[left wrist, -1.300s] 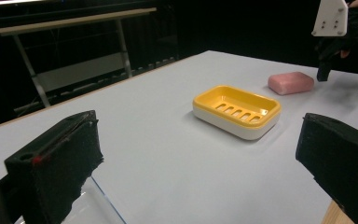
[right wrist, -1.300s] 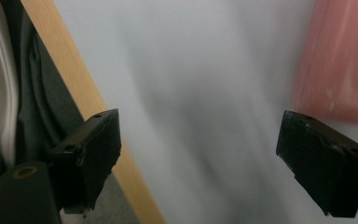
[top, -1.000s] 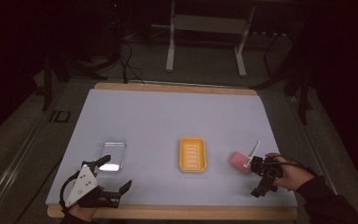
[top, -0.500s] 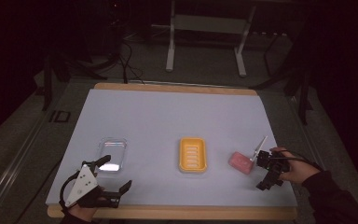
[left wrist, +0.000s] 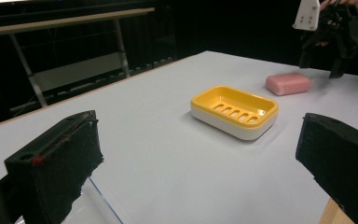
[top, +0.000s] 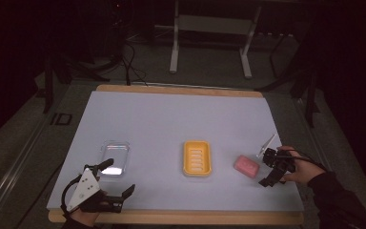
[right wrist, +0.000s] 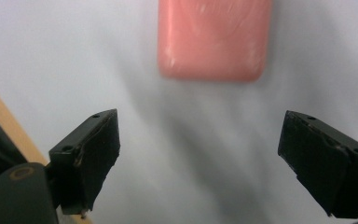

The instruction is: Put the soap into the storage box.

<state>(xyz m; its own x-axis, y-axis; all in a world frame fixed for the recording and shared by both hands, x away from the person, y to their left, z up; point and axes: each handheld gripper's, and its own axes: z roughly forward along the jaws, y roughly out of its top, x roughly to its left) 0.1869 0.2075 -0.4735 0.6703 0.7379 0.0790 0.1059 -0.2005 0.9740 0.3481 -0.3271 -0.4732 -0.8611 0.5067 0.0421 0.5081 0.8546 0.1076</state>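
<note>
Soap [top: 246,165], a pink rounded bar with a smooth, slightly waxy face, lies flat on the pale table cover [top: 171,119] on the right side, just right of the yellow soap dish [top: 197,158] and apart from it. The right gripper [top: 272,168] hovers just right of the bar, and in the right gripper view the bar [right wrist: 214,37] sits ahead of the jaws, not between them; the jaws stand wide with nothing held, and they have just been closing slightly from their widest. Slipping looks like the main risk: a slick, round-edged bar could squirt out if the pads close on its curved corners rather than its flat sides, or skate across the smooth cover if one jaw touches first. A low approach might also nudge it against the dish, a light plastic tray with a slotted yellow insert [left wrist: 235,108] over a white base, which would probably slide easily. The left gripper [top: 113,188] rests at the near left with its jaws wide apart and empty, beside a clear, glossy rectangular lid [top: 114,157]; being thin and transparent, the lid could be bumped unnoticed. The table's wooden edge [top: 171,217] runs along the near side.
</note>
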